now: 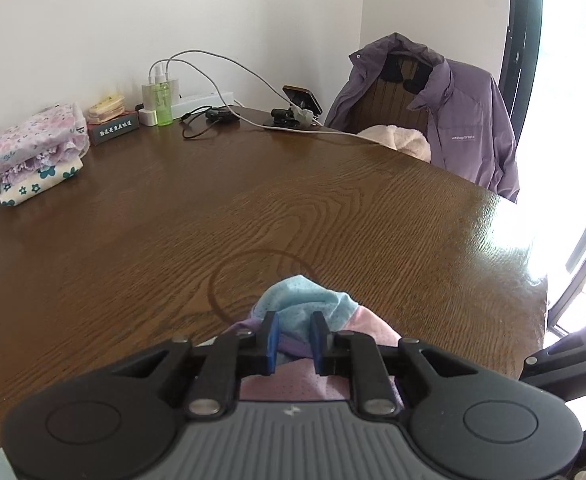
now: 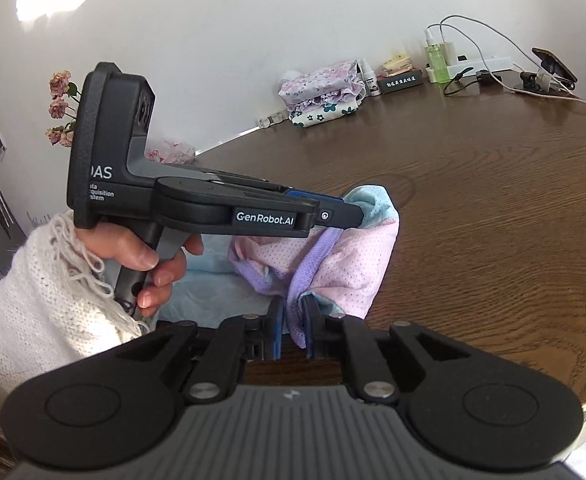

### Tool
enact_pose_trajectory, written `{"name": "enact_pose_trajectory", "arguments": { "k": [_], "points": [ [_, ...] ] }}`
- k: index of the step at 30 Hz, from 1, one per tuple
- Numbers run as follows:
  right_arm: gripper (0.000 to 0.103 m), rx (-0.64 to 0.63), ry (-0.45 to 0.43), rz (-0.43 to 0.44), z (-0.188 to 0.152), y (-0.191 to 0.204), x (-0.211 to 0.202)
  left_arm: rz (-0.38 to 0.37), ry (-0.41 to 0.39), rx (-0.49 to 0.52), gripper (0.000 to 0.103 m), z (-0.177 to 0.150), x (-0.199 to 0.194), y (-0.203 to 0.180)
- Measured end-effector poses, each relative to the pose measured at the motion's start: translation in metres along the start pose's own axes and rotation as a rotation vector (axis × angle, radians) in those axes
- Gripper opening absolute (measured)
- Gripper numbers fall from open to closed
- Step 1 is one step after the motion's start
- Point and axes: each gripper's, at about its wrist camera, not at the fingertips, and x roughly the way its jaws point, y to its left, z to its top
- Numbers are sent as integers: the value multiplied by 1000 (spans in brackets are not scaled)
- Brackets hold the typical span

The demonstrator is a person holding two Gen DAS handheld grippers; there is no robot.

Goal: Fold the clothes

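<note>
A small mesh garment (image 2: 353, 256) in pink, light blue and purple hangs bunched over the near part of the brown wooden table (image 2: 493, 200). My left gripper (image 2: 359, 210), held by a hand in a white knit sleeve (image 2: 33, 280), is shut on the garment's light blue top edge. In the left wrist view the blue cloth (image 1: 305, 300) fills the gap between the left gripper's (image 1: 295, 340) pads. My right gripper (image 2: 293, 328) is shut on the lower purple and pink edge, close to the table's front.
A stack of folded floral clothes (image 1: 33, 152) lies at the back left by the wall. Chargers, a green bottle (image 1: 164, 104), cables and a phone on a stand (image 1: 301, 100) line the back. A chair with a purple jacket (image 1: 461, 116) stands at the table's right edge.
</note>
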Motion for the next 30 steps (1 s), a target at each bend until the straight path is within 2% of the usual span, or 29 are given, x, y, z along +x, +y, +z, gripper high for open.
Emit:
{"name": "enact_pose_trajectory", "arguments": {
  "k": [1,2,4,7,10,12,13,15,20,25,30],
  "points": [
    [19,12,-13,14,1,-3,-6,-10,-17,-13,17,0,-5,2],
    [22,25,-26,28,3,-5,-13,-15,-38,-25,21,1,-12,5],
    [39,63,-63,24,6,-13,-28,-21,-91,-20,26,4,-30,5],
    [45,126,-85,-21,9,-28,-39,-83,-119,20,28,6,-45,1],
    [45,242,-47,-24,9,-49,-30,-145,-87,79,26,3,-41,-11],
    [45,294,-17,-5,9,-55,-20,-127,-53,115,20,-4,-34,-16],
    [45,309,-7,-6,9,-56,-15,-118,-37,132,12,-8,-30,-18],
    [42,340,1,-1,9,-58,-8,-101,-10,153,11,-16,-23,-19],
    [38,427,-2,17,11,-61,7,-109,-39,79,11,-28,-23,-1],
    [25,526,-9,24,9,-66,18,-157,-59,-15,13,-32,-23,15],
    [25,556,-23,4,4,-62,19,-183,-63,-49,13,-32,-21,22]
  ]
}}
